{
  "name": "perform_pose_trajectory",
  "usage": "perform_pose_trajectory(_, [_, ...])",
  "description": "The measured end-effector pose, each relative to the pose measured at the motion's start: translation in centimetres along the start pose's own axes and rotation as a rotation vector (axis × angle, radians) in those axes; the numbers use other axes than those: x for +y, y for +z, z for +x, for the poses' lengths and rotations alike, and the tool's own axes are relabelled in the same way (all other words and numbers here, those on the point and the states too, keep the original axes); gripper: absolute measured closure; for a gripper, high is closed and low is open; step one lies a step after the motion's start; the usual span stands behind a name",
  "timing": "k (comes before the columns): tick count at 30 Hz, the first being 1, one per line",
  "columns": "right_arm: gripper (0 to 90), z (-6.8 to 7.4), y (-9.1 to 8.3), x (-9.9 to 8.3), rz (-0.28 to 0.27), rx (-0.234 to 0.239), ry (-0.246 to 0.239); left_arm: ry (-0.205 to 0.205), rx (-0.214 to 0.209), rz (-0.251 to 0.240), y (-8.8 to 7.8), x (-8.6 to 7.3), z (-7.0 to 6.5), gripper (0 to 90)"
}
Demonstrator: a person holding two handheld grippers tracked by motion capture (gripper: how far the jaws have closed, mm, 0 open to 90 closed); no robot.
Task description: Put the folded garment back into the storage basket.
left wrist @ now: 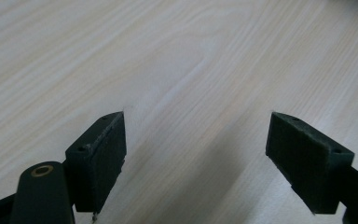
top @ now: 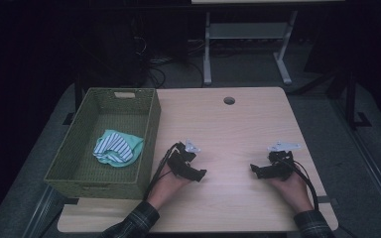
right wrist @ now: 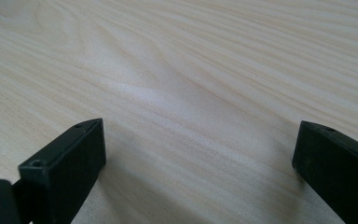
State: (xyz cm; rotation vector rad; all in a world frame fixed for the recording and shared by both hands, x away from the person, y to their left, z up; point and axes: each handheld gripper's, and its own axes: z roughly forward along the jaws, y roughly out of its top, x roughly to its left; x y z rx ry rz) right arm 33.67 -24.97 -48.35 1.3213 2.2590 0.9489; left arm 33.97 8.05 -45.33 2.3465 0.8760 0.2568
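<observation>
The table [top: 228, 134], a pale wood top, carries a green woven basket [top: 149, 130] at its left edge. Inside the basket, toward its near right part, lies a cloth [top: 116, 148], striped white and dark with a mint-green portion, bunched loosely. The left gripper [top: 199, 174] rests low over the bare tabletop just right of the basket's near corner; the basket wall stands between it and the cloth, so the cloth lies near but apart, to the gripper's left and slightly farther back. In the left gripper view the jaws stand wide apart with only wood grain between them. The right gripper [top: 254, 169] sits over the table's right half, well apart from basket and cloth, pointing inward toward the left one. Its own view shows its jaws likewise spread wide over bare wood, holding nothing.
</observation>
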Motion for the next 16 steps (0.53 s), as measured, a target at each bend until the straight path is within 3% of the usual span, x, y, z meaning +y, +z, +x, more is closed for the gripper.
perform_pose_trajectory(5, [2.2, 0.01, 0.00, 0.00, -0.001, 0.000, -0.001, 0.014, 0.004, 0.035, 0.63, -0.53, 0.08, 19.4])
perform_pose_trajectory(8, [2.2, 0.01, 0.00, 0.00, -0.001, 0.001, -0.002, 0.034, 0.021, 0.033, 0.72, -0.61, -0.24, 18.4])
perform_pose_trajectory(16, [2.2, 0.01, 0.01, -0.01, -0.001, 0.001, -0.002, 0.036, 0.021, 0.015, 0.78, -0.85, -0.37, 16.7])
